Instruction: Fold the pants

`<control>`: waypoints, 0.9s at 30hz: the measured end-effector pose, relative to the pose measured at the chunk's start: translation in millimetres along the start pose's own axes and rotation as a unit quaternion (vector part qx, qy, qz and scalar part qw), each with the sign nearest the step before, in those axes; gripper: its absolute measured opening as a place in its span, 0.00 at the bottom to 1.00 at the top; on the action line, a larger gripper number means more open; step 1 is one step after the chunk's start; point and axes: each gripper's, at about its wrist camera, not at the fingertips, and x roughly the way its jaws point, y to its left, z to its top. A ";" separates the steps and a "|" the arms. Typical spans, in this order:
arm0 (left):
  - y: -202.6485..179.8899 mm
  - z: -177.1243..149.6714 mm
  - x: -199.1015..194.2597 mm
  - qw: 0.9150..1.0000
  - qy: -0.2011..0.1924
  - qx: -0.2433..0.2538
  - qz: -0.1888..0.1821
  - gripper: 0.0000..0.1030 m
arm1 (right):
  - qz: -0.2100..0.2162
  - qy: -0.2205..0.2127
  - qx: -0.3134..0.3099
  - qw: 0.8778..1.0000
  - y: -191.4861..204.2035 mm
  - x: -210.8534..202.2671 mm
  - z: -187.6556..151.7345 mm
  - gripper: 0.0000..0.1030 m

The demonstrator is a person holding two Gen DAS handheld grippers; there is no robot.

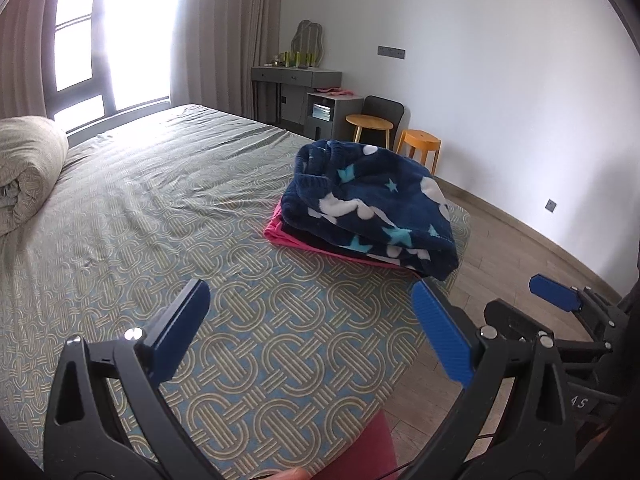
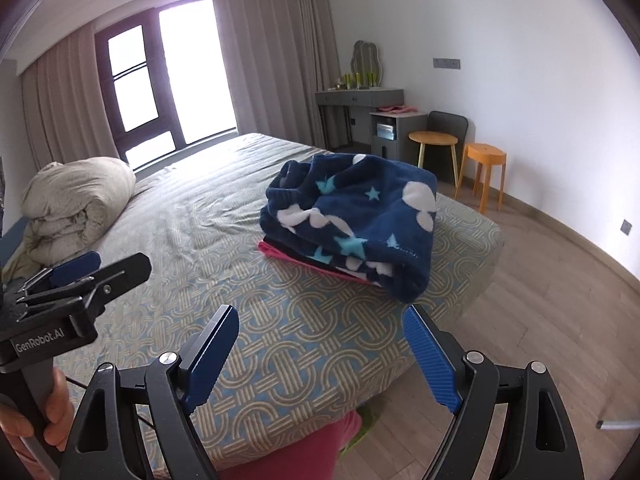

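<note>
Folded navy fleece pants (image 1: 370, 204) with white clouds and teal stars lie on top of a stack, over a pink garment (image 1: 280, 234), near the bed's right corner; the pants also show in the right wrist view (image 2: 352, 220), as does the pink garment (image 2: 276, 252). My left gripper (image 1: 310, 316) is open and empty, above the bed, short of the stack. My right gripper (image 2: 316, 340) is open and empty, also short of the stack. The right gripper shows at the right of the left wrist view (image 1: 556, 294); the left gripper shows at the left of the right wrist view (image 2: 76, 270).
The bed (image 1: 168, 208) has a grey-green patterned cover. A rolled duvet (image 1: 28, 168) lies at its far left. A grey desk (image 1: 296, 76), cabinet, chair and two wooden stools (image 1: 420, 148) stand by the wall. Wood floor (image 2: 552, 304) lies to the right. My pink-clothed leg (image 2: 296, 452) is below.
</note>
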 end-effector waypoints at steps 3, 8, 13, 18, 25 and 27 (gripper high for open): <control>-7.9 -1.8 4.0 1.000 0.005 0.010 0.001 0.98 | 0.002 0.004 0.013 1.000 -9.0 1.7 -1.1 0.84; -11.6 -5.6 8.5 1.000 0.012 0.013 0.001 0.98 | -0.005 0.010 0.039 0.999 -23.1 3.5 -1.5 0.84; -11.2 -9.0 9.1 1.000 0.015 0.010 0.001 0.98 | -0.007 0.013 0.044 0.999 -26.5 4.4 -0.8 0.84; -12.7 -9.7 6.9 1.000 0.008 0.014 -0.001 0.98 | -0.005 0.013 0.040 0.999 -27.0 3.8 -1.1 0.84; -14.3 -9.9 4.3 1.000 0.000 0.018 0.001 0.98 | -0.005 0.013 0.038 0.999 -27.0 5.3 0.0 0.84; -14.8 -10.0 4.2 1.000 0.000 0.019 0.002 0.98 | -0.004 0.012 0.039 0.999 -27.7 6.0 1.1 0.84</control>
